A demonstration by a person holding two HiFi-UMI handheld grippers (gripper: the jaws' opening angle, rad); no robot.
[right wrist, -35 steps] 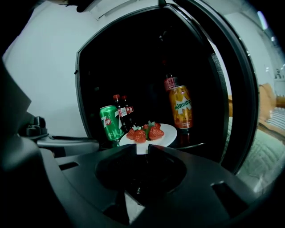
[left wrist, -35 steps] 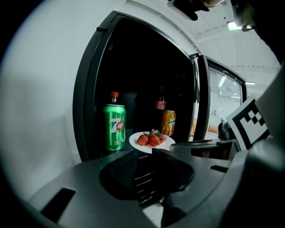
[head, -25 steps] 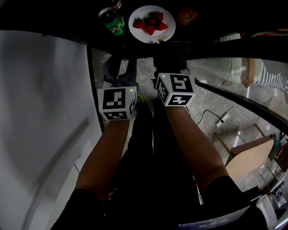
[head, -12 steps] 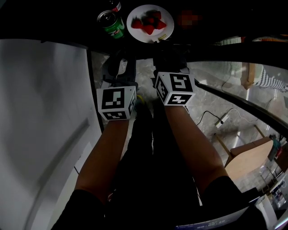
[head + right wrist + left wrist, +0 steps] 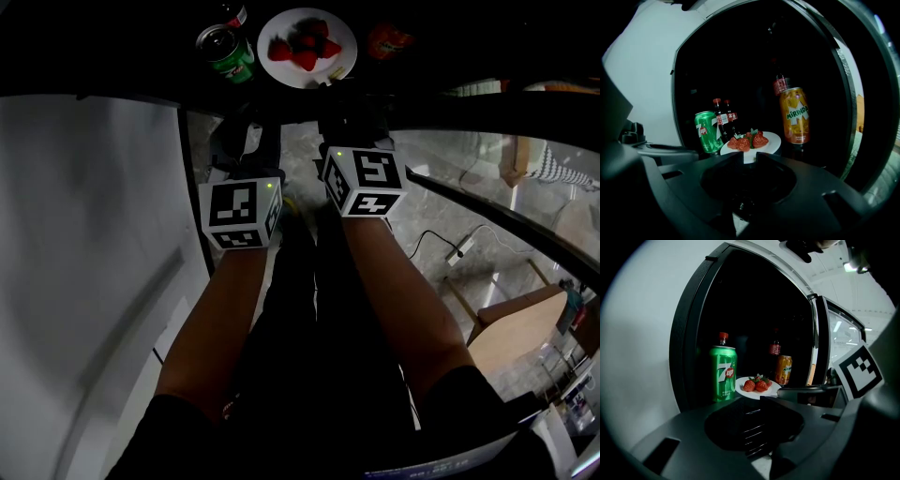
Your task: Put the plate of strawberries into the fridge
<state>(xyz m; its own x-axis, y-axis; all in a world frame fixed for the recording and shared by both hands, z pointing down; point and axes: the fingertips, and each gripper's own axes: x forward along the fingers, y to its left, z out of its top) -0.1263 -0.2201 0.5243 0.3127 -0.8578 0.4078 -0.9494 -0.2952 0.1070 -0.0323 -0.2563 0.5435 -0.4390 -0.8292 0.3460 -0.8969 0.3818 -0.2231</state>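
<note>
Right gripper (image 5: pixel 746 159): fingers clenched on the near rim of the plate (image 5: pixel 771 140); white rim shows in the narrow slot between them. Left gripper (image 5: pixel 757 405): fingers clenched on each other, holding nothing.

The plate sits inside the open fridge (image 5: pixel 642 333), just right of the green can (image 5: pixel 708 131) and not touching it. It lies flat, face up. Being round, it has no long axis. The strawberries (image 5: pixel 746 140) form a short row running away from the green can, leaf ends up.

The orange can (image 5: pixel 795 115) stands upright on the far side of the plate from the green can.

Only the right gripper view shows two small red-capped bottles (image 5: pixel 724 118) close behind the green can. Only the left gripper view shows the glass door (image 5: pixel 839 333), well to the right of the green can. The head view alone shows both forearms, and the plate's full round outline from above.
</note>
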